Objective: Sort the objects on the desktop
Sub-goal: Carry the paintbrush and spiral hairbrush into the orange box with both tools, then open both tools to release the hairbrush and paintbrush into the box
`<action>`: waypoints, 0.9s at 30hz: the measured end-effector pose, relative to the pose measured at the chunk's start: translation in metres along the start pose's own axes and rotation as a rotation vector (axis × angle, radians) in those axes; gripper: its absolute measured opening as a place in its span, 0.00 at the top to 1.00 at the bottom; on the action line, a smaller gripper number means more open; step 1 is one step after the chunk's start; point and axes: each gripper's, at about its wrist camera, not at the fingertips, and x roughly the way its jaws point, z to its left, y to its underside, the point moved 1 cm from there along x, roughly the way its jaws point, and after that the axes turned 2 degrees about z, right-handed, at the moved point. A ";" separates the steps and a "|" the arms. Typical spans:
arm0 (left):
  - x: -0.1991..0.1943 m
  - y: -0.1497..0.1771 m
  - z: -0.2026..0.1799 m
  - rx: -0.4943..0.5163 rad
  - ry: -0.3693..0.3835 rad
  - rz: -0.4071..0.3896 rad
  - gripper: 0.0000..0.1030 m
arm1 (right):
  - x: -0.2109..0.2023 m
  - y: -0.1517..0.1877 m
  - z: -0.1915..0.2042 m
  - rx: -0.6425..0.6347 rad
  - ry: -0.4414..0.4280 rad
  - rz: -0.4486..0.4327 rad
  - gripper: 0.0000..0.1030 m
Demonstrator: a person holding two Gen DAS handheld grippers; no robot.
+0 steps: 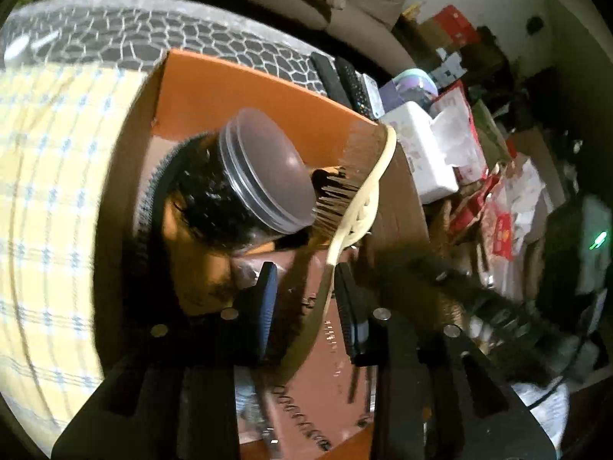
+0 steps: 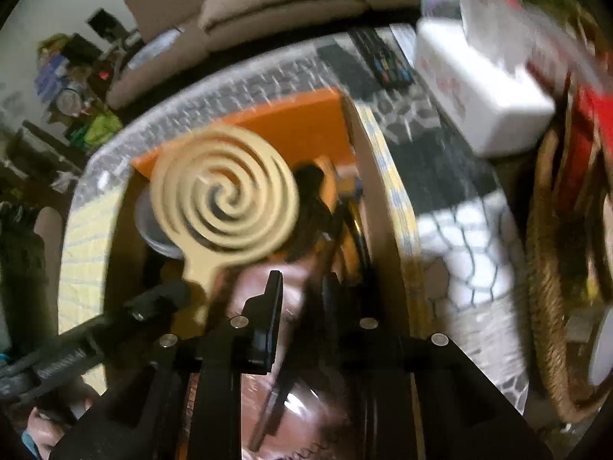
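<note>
A cream hairbrush (image 1: pixel 364 199) with a spiral-cut back (image 2: pixel 226 191) hangs over an open orange box (image 1: pixel 237 88). My left gripper (image 1: pixel 306 299) has its jaws parted, with the brush handle (image 1: pixel 322 306) running between them near the right pad; whether it is gripped is unclear. In the box lie a clear-lidded jar (image 1: pixel 268 176) with dark contents and a brown notebook (image 1: pixel 325 383). My right gripper (image 2: pixel 302 295) is above the same box (image 2: pixel 291 122), jaws apart and empty. The left gripper shows in the right wrist view, by the brush handle (image 2: pixel 199 287).
The box sits on a yellow checked cloth (image 1: pixel 49 199) over a stone-patterned tabletop (image 2: pixel 471 230). A white tissue box (image 2: pixel 479 88), remotes (image 1: pixel 345 80) and cluttered packages (image 1: pixel 498 207) lie to the right. A woven basket (image 2: pixel 551 276) stands at the right edge.
</note>
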 end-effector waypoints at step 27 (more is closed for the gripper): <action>0.001 0.051 -0.043 0.401 -0.169 0.026 0.90 | -0.006 -0.029 0.016 0.113 -0.154 -0.063 0.79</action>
